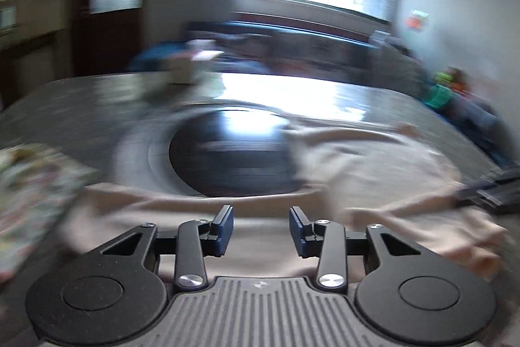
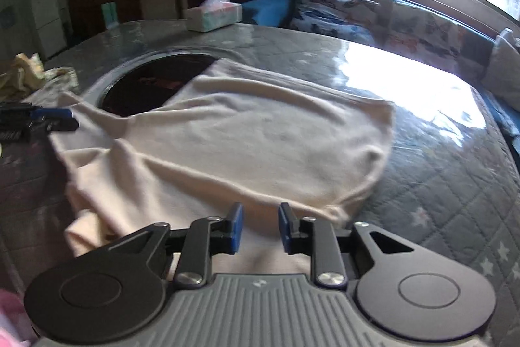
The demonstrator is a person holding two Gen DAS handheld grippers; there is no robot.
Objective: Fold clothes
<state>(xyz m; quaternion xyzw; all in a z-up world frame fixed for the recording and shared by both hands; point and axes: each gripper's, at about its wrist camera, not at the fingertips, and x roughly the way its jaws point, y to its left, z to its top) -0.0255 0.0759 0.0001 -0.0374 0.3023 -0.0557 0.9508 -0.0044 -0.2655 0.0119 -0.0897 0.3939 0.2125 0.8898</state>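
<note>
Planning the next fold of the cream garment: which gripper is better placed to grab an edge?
Probably the right gripper: open, it hovers right at the cream garment's near hem, in sharp view. The left view is blurred.

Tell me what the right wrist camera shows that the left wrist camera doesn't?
Only the right wrist view shows, sharply, the tissue box, the patterned cushions under the window and the left gripper entering at its left edge. Only the left wrist view, badly blurred, shows a floral cloth at its left. Both share the cream garment on the quilted table cover, overlapping the dark round inset.
</note>
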